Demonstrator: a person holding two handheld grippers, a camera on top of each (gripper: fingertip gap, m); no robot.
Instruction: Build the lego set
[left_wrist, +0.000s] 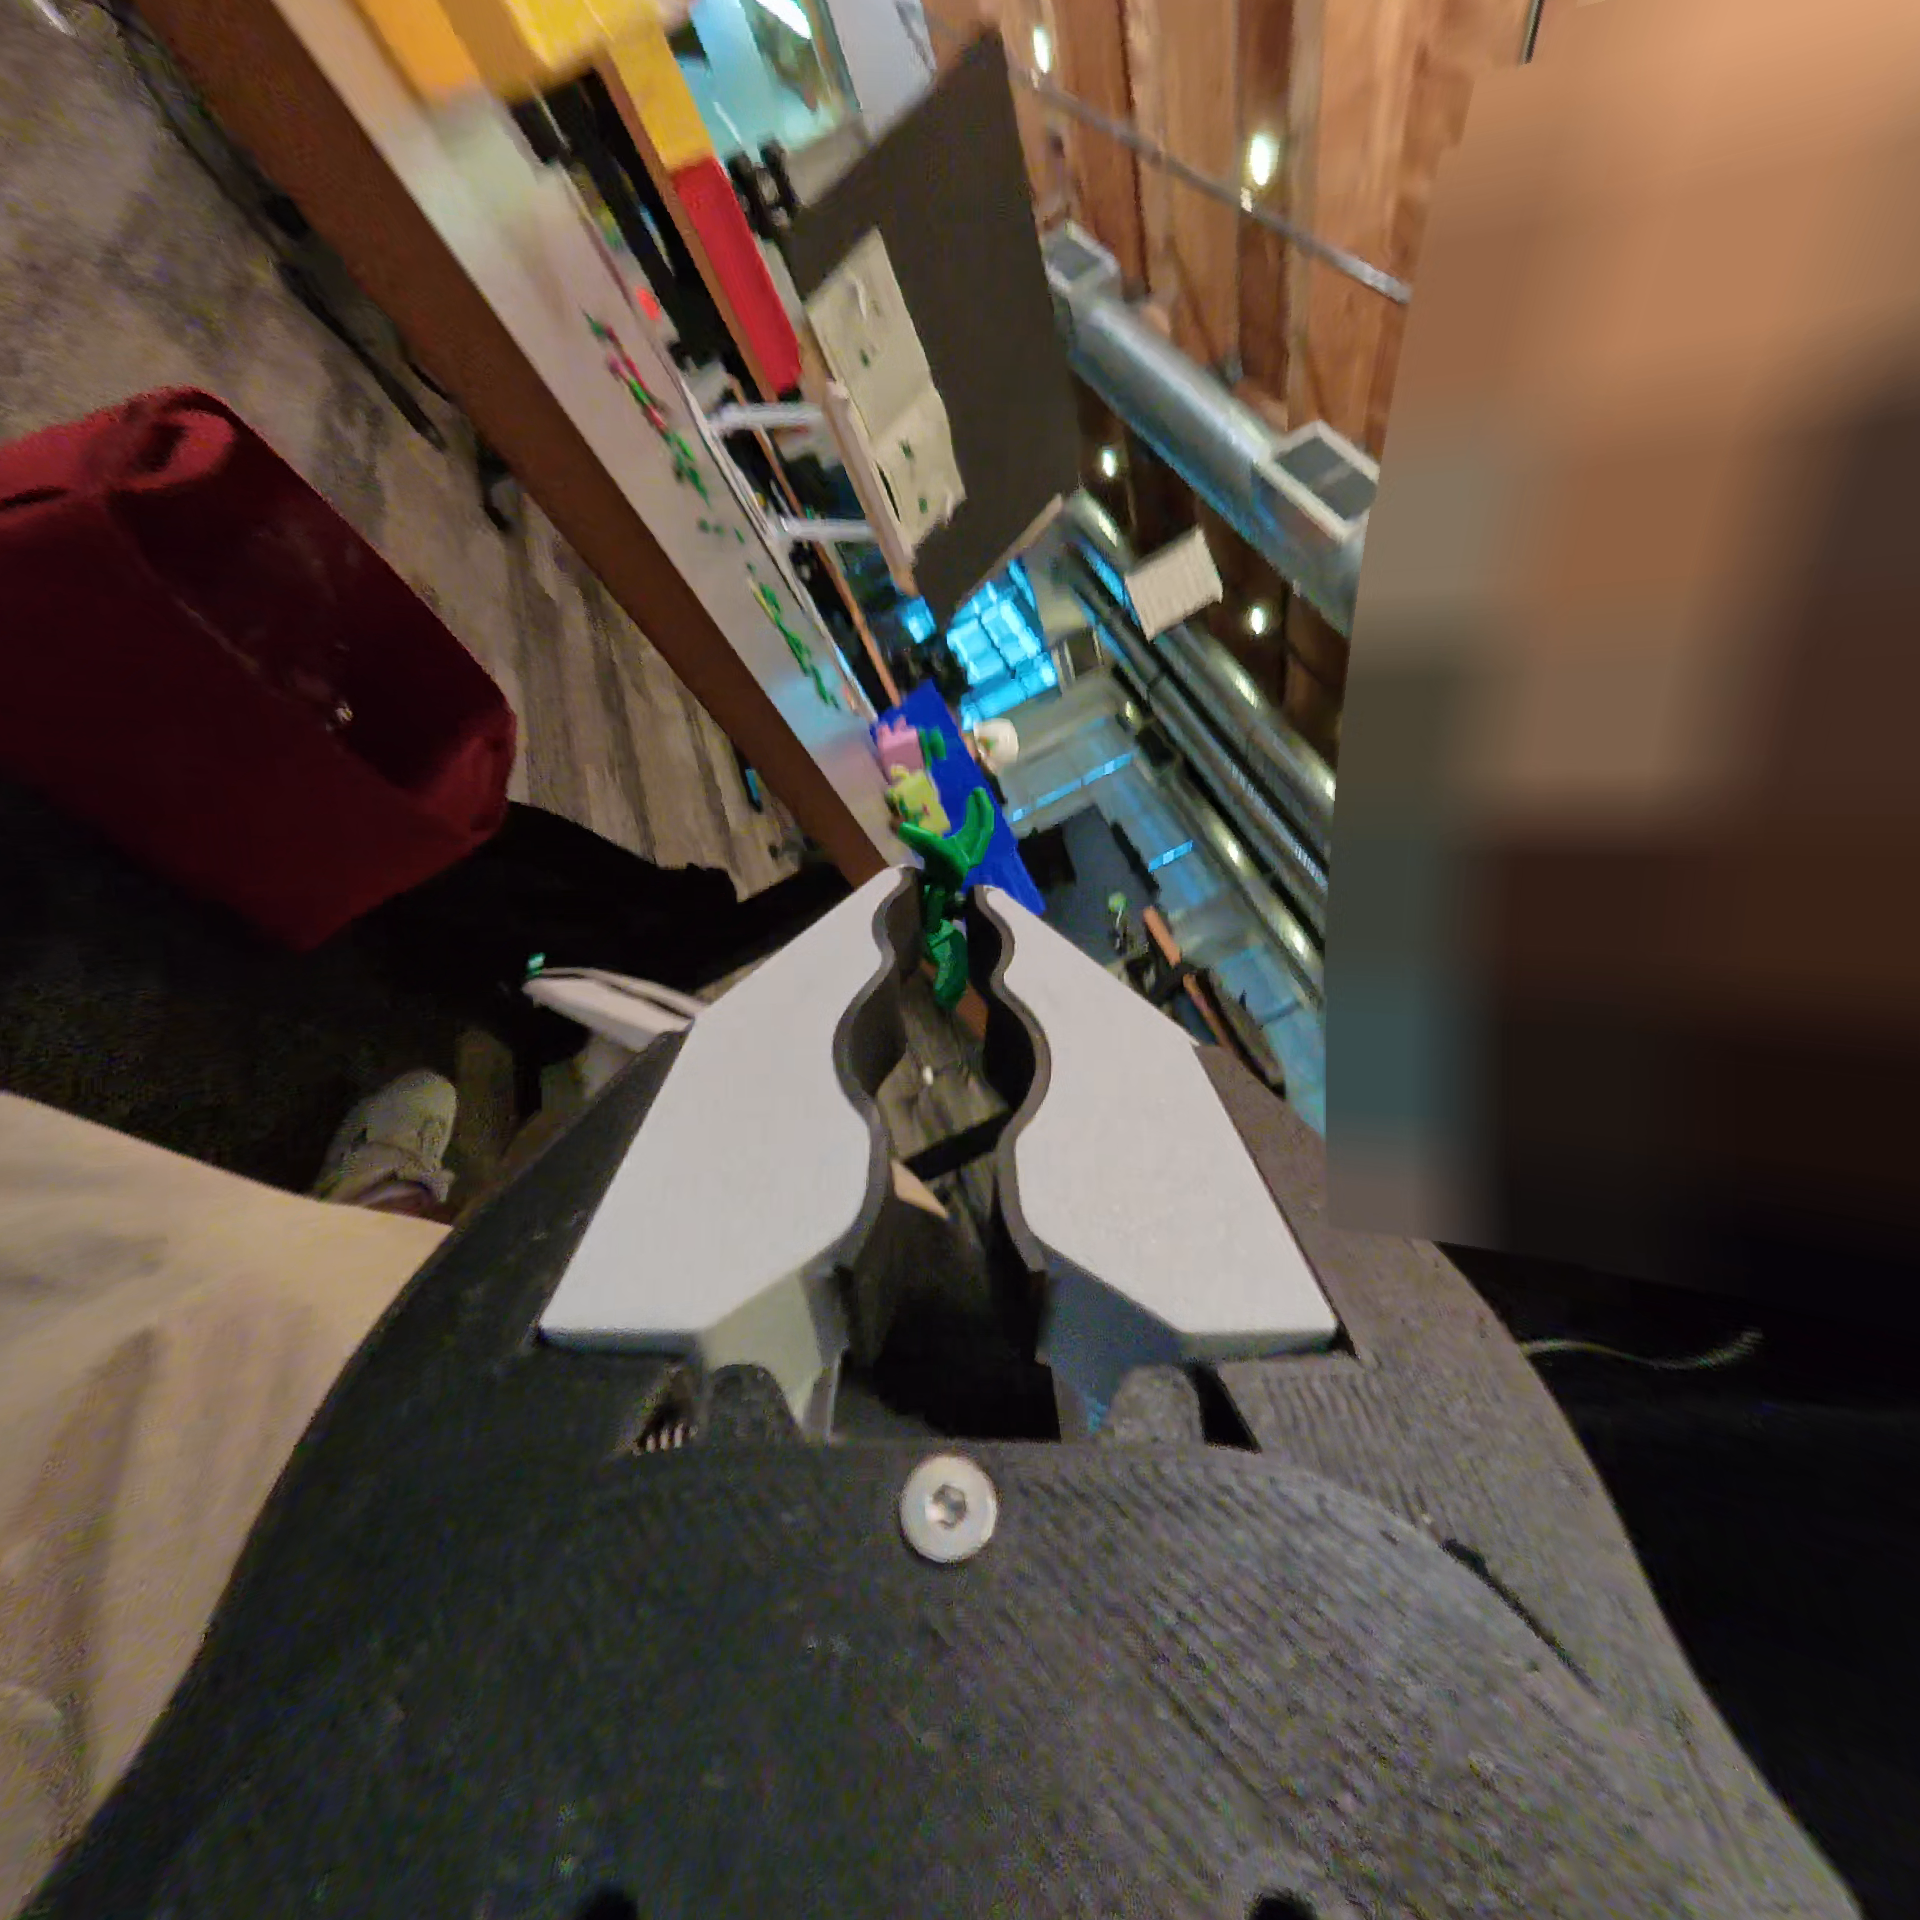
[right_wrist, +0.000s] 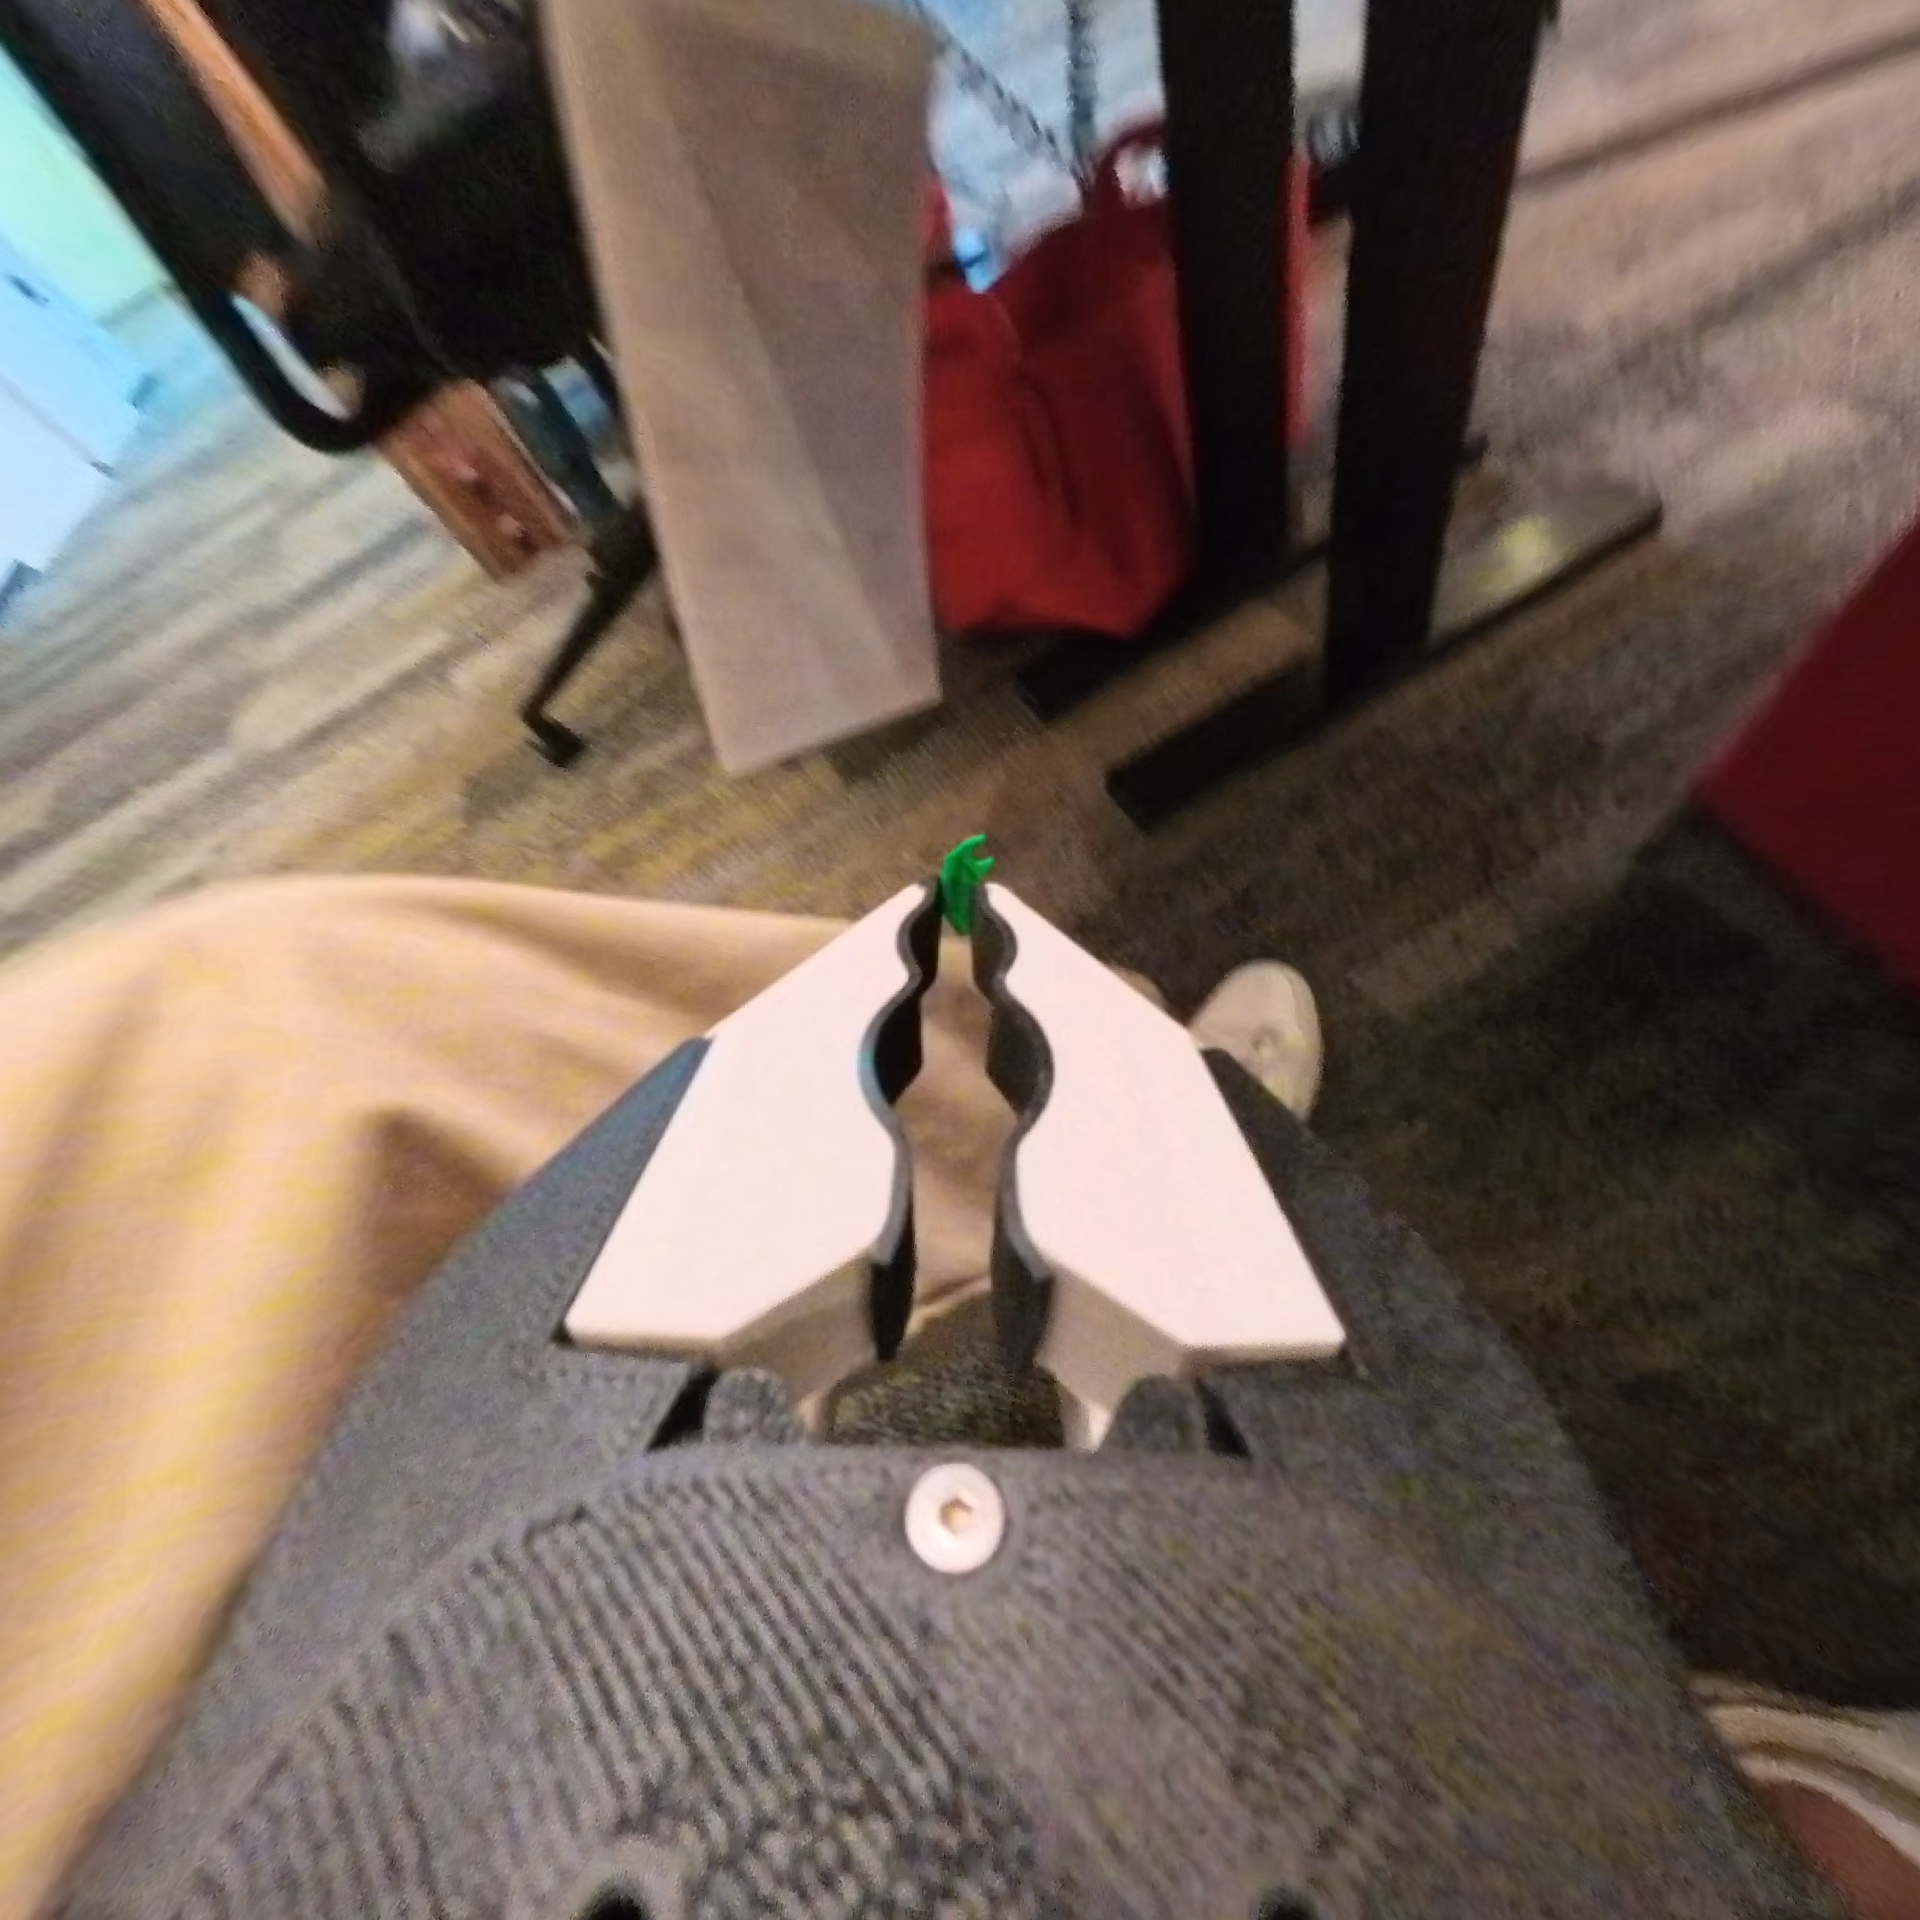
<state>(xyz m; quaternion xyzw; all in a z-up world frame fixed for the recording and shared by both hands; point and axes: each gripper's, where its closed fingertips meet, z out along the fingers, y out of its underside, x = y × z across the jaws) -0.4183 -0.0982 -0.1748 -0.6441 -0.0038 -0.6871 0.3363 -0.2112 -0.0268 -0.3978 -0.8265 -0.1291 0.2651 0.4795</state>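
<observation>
My left gripper (left_wrist: 943, 896) is shut on a green lego stem with leaves (left_wrist: 948, 914), which carries small pink and lime flower pieces (left_wrist: 906, 774) at its far end. The view is tilted, and behind the stem is a blue panel (left_wrist: 987, 821). My right gripper (right_wrist: 958, 902) is shut on a small bright green leaf piece (right_wrist: 963, 878) that sticks out past its tips. It is held low, over a person's tan-trousered leg (right_wrist: 312, 1091). Several small green and pink lego pieces (left_wrist: 665, 416) lie scattered on the tilted tabletop (left_wrist: 540, 301) far off.
A dark red bag (left_wrist: 208, 665) stands on the grey carpet and also shows in the right wrist view (right_wrist: 1049, 416). Black table legs (right_wrist: 1236, 364) on a flat base, a pale panel (right_wrist: 769, 364), a white shoe (right_wrist: 1262, 1023). Instruction sheets (left_wrist: 883, 384) on a dark board. One gripper's finger ends stand about 30 centimeters off the other's.
</observation>
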